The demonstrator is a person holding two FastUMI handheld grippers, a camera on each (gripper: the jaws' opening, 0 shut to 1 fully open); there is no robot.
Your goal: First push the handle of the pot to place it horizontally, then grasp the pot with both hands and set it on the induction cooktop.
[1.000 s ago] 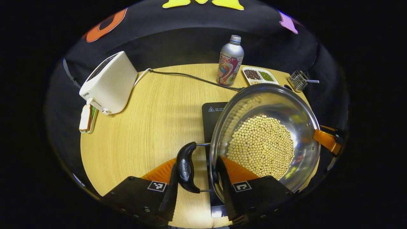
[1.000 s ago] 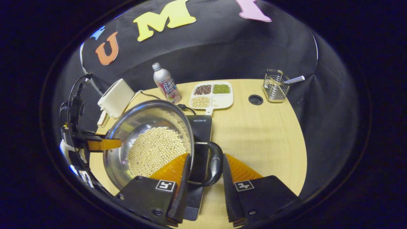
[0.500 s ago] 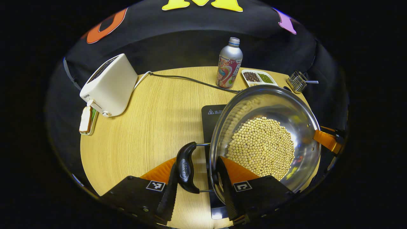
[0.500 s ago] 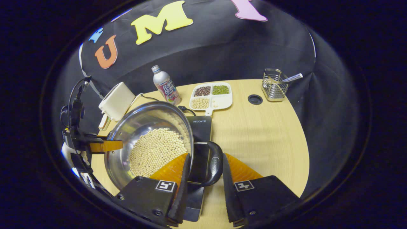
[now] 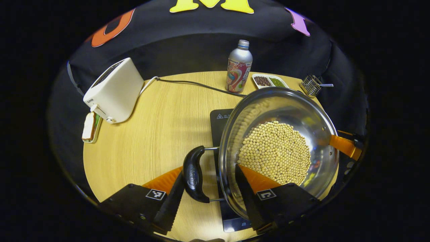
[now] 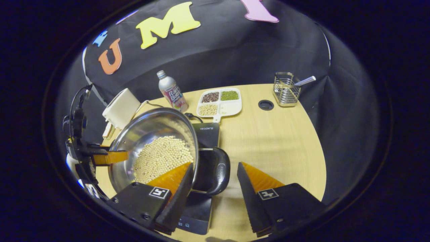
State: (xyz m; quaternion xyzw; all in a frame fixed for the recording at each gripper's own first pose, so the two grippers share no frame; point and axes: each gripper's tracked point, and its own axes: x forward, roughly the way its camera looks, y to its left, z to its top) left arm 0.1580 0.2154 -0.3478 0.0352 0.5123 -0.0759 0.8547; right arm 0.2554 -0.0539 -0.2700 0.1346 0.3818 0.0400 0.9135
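we see the steel pot (image 5: 278,148), with a bed of pale beans (image 5: 275,153) in its bottom, sitting over the black induction cooktop (image 5: 220,119), which lies flat on the wooden desk (image 5: 161,127). in the left gripper view our left gripper (image 5: 210,190) straddles the pot's near black handle (image 5: 192,174): one of its fingers (image 5: 173,198) lies outside the handle and the other reaches inside the pot's rim, with clear gaps around the handle, so the fingers are released and grip nothing. in the right gripper view our right gripper (image 6: 215,186) stands the same way at the pot's other handle (image 6: 220,171), one finger (image 6: 247,188) apart from the handle on its outer side and the other over the rim above the beans, again spread and holding nothing. both handles lie level, sticking out sideways from the pot. part of the cooktop shows bare beside the pot on each handle side, and its front edge pokes out below the pot toward us. beyond the pot, at the far edge of the desk, stands a metal bottle (image 5: 238,67) with a printed wrap, and next to it a white divided tray (image 6: 220,102) with dark, green and pale grains. farther from the pot on that same far edge sits a wire holder (image 6: 285,89) with a striped stick in it. off to the pot's left-handle side a white toaster (image 5: 114,89) rests on the desk, its cord (image 5: 195,84) trailing across toward the bottle.
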